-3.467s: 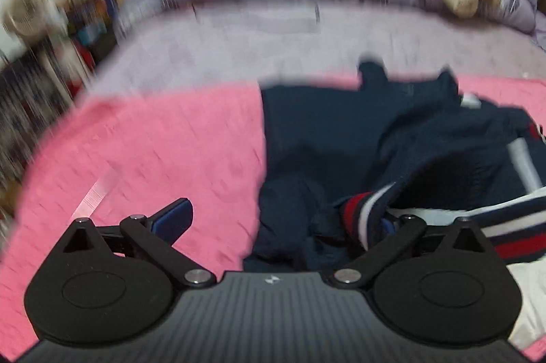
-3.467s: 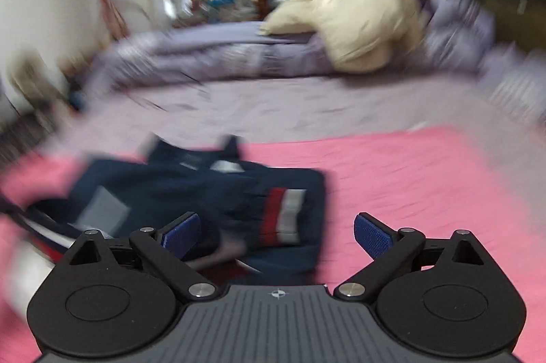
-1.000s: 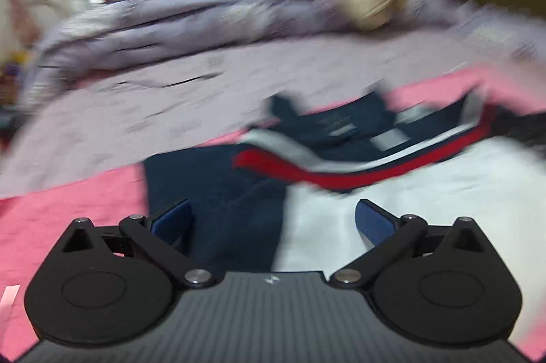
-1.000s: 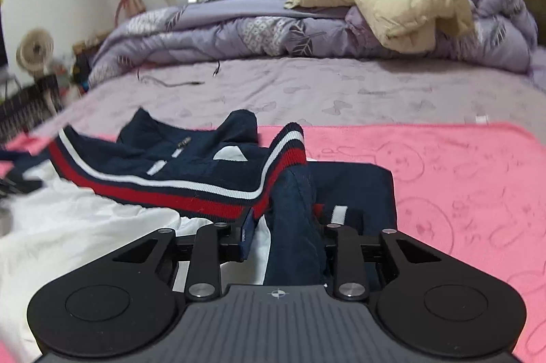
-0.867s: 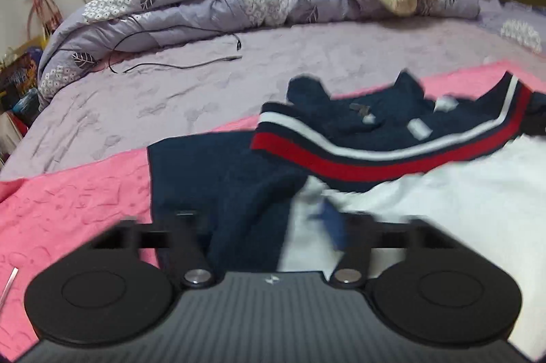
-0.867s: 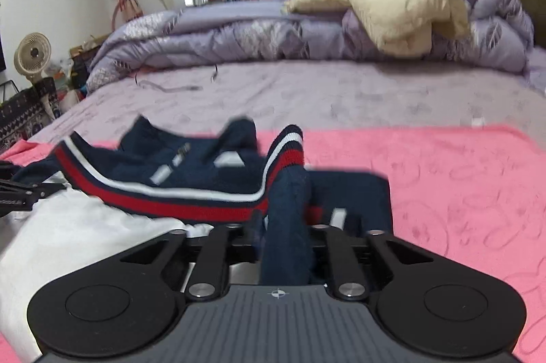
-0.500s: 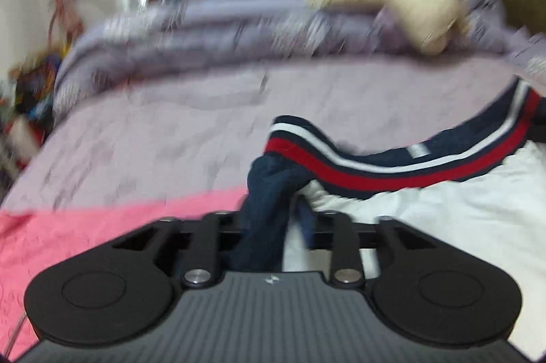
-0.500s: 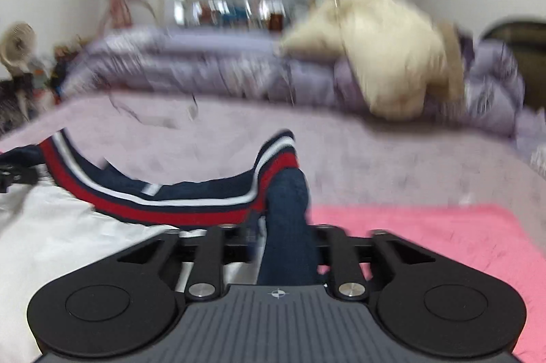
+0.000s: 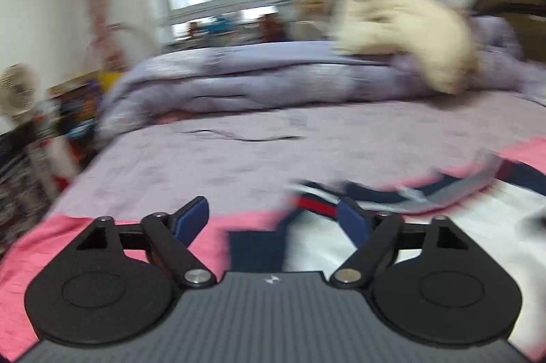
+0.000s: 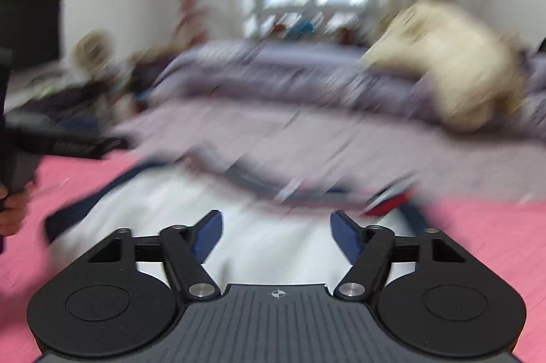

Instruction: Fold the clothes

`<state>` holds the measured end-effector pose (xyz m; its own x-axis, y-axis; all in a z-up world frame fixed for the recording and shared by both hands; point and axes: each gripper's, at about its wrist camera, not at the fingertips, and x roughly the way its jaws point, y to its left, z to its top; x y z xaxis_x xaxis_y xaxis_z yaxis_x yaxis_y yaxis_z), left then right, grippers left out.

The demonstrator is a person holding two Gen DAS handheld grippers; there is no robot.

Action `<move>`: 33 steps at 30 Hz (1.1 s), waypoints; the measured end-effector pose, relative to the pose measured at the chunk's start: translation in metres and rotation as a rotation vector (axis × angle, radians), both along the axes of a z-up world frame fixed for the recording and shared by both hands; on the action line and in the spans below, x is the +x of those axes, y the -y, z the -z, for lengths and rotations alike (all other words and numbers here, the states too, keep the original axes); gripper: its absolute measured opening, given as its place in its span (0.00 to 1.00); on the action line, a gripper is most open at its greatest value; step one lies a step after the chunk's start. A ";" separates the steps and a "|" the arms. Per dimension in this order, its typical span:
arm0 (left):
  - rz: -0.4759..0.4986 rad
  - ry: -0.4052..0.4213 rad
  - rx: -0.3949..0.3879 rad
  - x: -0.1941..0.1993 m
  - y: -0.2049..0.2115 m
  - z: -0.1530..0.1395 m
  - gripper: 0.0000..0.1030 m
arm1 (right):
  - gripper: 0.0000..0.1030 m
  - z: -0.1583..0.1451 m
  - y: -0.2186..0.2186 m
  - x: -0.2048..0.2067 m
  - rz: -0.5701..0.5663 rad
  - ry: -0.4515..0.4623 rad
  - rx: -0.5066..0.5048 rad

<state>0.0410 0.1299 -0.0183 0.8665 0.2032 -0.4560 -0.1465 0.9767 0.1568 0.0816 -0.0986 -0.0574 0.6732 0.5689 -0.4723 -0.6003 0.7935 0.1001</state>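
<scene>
Left gripper [image 9: 273, 214]: jaws wide, just opened again, nothing pinched. Right gripper [image 10: 275, 228]: jaws apart, just opening, nothing pinched. Navy, white and red garment [image 10: 273, 219] spread flat just ahead of and under both pairs of fingers, on pink blanket [image 10: 484, 247]. Purple bed [image 9: 273, 144] further ahead. Both views blurred.

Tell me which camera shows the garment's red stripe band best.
The left wrist view: the garment's red stripe band lies just ahead of the open left gripper, blurred but readable. The right wrist view shows only a smeared red scrap at its right edge.
</scene>
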 end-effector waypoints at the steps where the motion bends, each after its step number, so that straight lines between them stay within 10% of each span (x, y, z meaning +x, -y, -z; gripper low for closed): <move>1: 0.019 -0.034 0.025 -0.003 0.013 0.011 0.85 | 0.59 0.011 -0.009 -0.005 -0.025 -0.047 -0.009; 4: -0.034 -0.164 0.167 0.010 0.028 0.057 0.85 | 0.52 0.033 -0.025 0.012 0.008 -0.126 -0.027; 8: -0.079 -0.153 0.108 0.011 -0.002 0.079 0.94 | 0.48 0.046 -0.016 0.052 0.161 -0.127 -0.084; 13: -0.093 -0.160 0.067 0.005 -0.019 0.074 0.98 | 0.08 0.061 0.019 0.115 0.312 -0.215 -0.047; 16: -0.116 -0.157 0.074 -0.005 -0.023 0.065 0.98 | 0.15 0.042 0.038 0.116 0.362 -0.189 -0.005; 18: -0.154 -0.140 0.070 -0.008 -0.022 0.056 0.95 | 0.56 0.028 0.037 0.100 0.313 -0.148 0.028; 19: -0.159 -0.125 0.084 -0.010 -0.016 0.051 0.92 | 0.61 0.020 0.036 0.092 0.287 -0.126 0.042; 25: -0.070 -0.125 0.262 -0.002 0.021 0.059 0.92 | 0.54 0.015 -0.029 0.032 0.020 -0.081 -0.140; 33: -0.084 -0.166 0.011 -0.003 -0.017 0.084 0.94 | 0.29 0.040 -0.113 0.130 0.112 -0.250 -0.126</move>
